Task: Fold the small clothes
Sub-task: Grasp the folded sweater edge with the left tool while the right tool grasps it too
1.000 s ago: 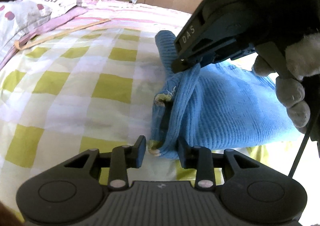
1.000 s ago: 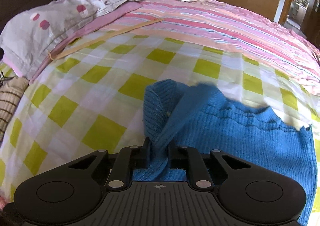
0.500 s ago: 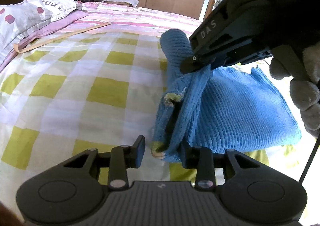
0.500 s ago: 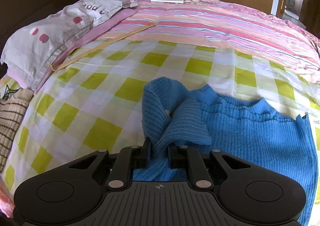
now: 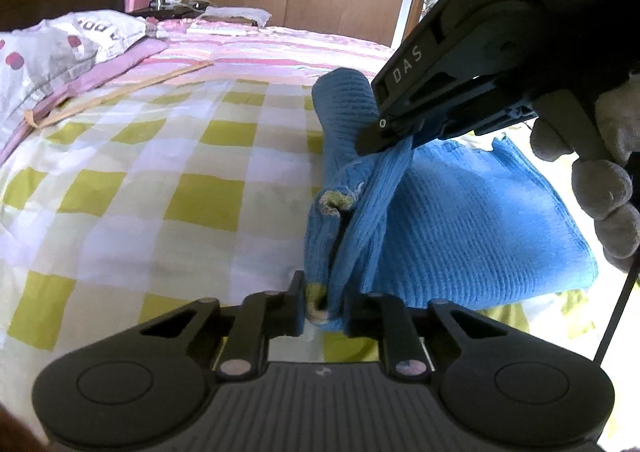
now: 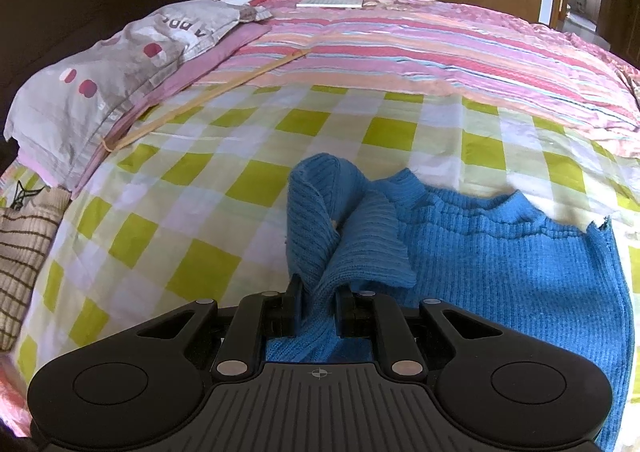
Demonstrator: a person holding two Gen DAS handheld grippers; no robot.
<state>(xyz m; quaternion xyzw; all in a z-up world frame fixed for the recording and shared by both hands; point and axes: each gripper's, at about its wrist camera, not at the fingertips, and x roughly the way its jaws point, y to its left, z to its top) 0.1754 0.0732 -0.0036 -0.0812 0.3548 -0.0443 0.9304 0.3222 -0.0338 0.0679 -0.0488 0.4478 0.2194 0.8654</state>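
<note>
Checked bedsheet (image 6: 256,188); both grippers pinch blue sweater (image 6: 500,264); "DAS" on right gripper (image 5: 384,140).

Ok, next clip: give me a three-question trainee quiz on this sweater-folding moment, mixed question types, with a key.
1. True or false: both the left gripper and the right gripper are shut on the blue sweater.
2. Multiple choice: what lies under the sweater? A) a wooden table B) a yellow-green checked sheet C) a bare mattress
3. Fill in: at the head of the bed lies a grey ______ with red dots.

Key: 1 true; 2 B; 3 pillow
</note>
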